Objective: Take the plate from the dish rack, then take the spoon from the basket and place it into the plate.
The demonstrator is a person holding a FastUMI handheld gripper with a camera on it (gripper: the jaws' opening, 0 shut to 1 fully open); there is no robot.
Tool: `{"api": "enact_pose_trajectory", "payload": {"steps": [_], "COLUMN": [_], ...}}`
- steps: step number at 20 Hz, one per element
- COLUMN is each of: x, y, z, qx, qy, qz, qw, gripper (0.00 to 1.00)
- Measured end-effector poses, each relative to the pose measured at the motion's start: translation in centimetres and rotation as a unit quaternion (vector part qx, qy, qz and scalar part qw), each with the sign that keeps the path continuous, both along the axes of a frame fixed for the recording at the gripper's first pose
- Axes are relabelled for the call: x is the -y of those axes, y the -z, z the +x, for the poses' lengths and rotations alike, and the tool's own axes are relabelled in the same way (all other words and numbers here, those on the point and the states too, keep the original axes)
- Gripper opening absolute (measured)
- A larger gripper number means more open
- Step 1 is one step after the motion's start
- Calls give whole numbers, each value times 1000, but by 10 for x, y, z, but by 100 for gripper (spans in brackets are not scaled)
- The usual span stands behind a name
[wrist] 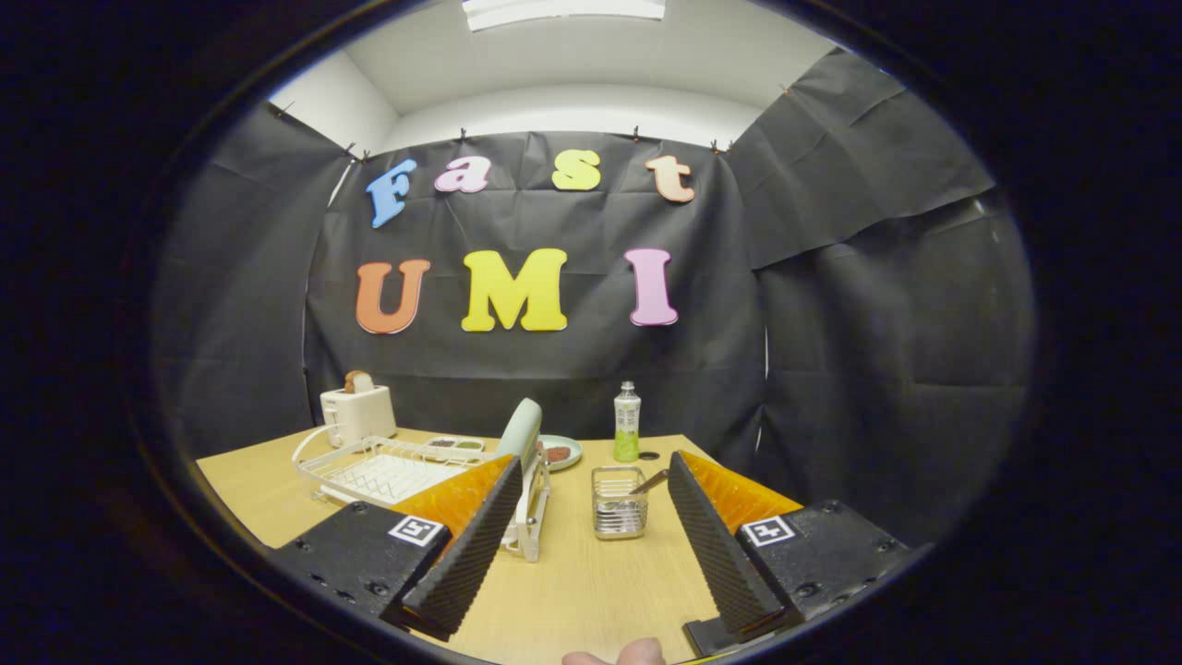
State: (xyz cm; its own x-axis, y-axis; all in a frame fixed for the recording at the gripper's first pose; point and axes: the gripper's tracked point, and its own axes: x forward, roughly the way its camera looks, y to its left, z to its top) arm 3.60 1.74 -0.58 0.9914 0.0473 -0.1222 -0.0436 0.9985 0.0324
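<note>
A pale green plate [523, 430] stands upright on edge in the white wire dish rack [388, 471], at the rack's right end, just beyond my left finger. A small metal wire basket [619, 502] sits on the wooden table ahead, between the two fingers, with a spoon [646, 483] leaning in it, handle up to the right. My gripper [596, 610] is open, wide apart, with nothing between its fingers, and it hangs well short of both rack and basket.
A white toaster [358, 412] with bread stands at the back left. Behind the rack lie a small tray [454, 445] and a saucer with food [561, 453]. A green bottle [627, 424] stands at the back. The table [572, 591] ends at right.
</note>
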Motion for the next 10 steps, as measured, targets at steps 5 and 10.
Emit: {"api": "enact_pose_trajectory", "payload": {"steps": [5,10], "x": [-24,-43], "y": [-40,-85], "z": [31,90], "qx": [-13,-50], "qy": [-43,-69], "qz": [3,-14], "qw": [999,996], "gripper": [100,100]}}
